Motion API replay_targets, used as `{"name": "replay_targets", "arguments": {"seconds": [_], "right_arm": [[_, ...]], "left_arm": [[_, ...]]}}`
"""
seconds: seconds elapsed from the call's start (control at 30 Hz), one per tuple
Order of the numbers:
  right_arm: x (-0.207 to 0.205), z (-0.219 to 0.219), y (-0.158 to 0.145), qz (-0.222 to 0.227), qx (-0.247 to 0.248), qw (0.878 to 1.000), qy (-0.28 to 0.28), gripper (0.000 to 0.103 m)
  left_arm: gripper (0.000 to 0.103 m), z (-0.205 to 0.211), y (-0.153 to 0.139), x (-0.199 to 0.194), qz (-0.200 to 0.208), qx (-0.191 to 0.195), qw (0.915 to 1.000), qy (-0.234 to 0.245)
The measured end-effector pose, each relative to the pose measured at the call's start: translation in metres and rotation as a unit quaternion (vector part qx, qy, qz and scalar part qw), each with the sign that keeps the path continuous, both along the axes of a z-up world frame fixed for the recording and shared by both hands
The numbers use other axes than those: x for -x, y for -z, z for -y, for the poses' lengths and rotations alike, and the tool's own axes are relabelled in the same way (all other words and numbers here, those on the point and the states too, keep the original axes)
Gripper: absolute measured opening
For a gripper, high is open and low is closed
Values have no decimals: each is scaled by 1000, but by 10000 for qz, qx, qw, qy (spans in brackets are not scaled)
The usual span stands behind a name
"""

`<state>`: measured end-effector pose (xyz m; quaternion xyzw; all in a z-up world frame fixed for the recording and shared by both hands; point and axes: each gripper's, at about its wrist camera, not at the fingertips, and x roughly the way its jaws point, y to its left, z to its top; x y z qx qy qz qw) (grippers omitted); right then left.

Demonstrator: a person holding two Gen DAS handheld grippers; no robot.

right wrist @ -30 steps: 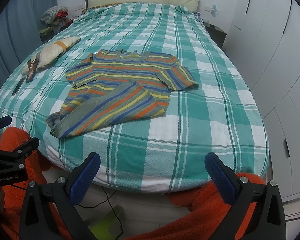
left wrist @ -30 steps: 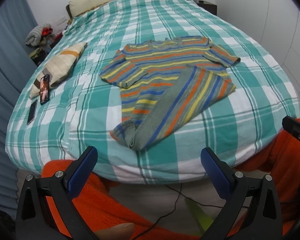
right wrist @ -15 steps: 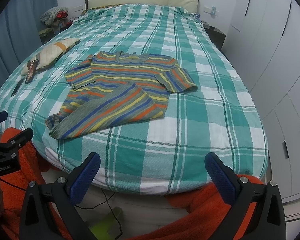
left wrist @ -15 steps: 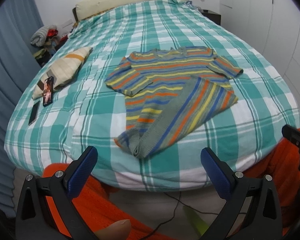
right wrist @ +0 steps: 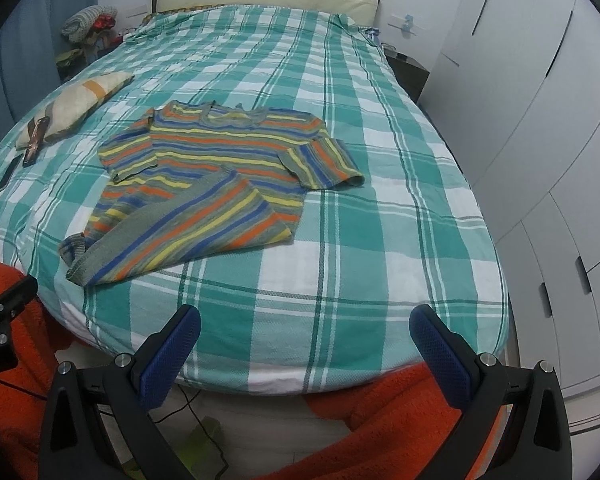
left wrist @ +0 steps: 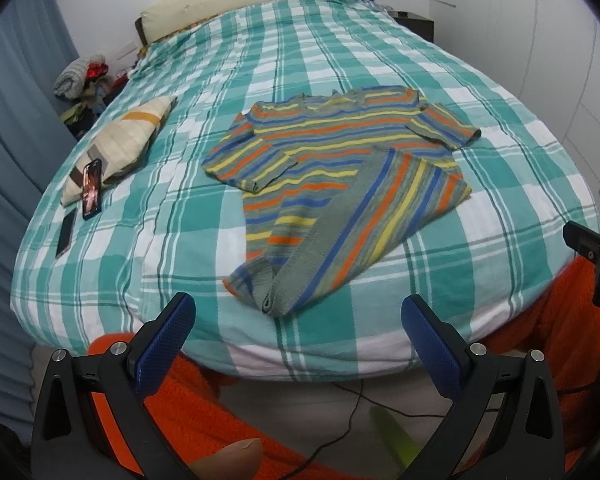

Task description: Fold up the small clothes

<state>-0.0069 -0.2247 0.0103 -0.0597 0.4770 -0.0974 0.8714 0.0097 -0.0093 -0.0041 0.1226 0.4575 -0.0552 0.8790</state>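
Observation:
A small striped knit sweater (left wrist: 332,176) in grey, orange, yellow and blue lies on the teal plaid bed (left wrist: 180,220). Its bottom right corner is folded diagonally over the body, and both short sleeves lie out flat. It also shows in the right wrist view (right wrist: 216,184). My left gripper (left wrist: 298,332) is open and empty, at the foot of the bed, just short of the sweater's near hem. My right gripper (right wrist: 304,340) is open and empty, at the bed's foot, to the right of the sweater.
A striped cushion (left wrist: 124,144), a phone (left wrist: 92,188) and a dark remote (left wrist: 66,232) lie on the bed's left side. An orange blanket (left wrist: 204,408) hangs below the foot edge. White wardrobe doors (right wrist: 540,160) stand to the right. A cable runs on the floor.
Both grippers have moved forward and up a little toward the bed, so the sweater sits closer and lower in view. The sweater has not moved.

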Motion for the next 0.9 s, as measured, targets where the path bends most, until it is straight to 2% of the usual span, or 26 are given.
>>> {"name": "replay_targets", "arguments": {"seconds": [0.9], "right_arm": [[3, -2, 7, -143, 111, 9998, 126, 103]], "left_arm": [[103, -4, 7, 4, -182, 101, 9998, 60]]}}
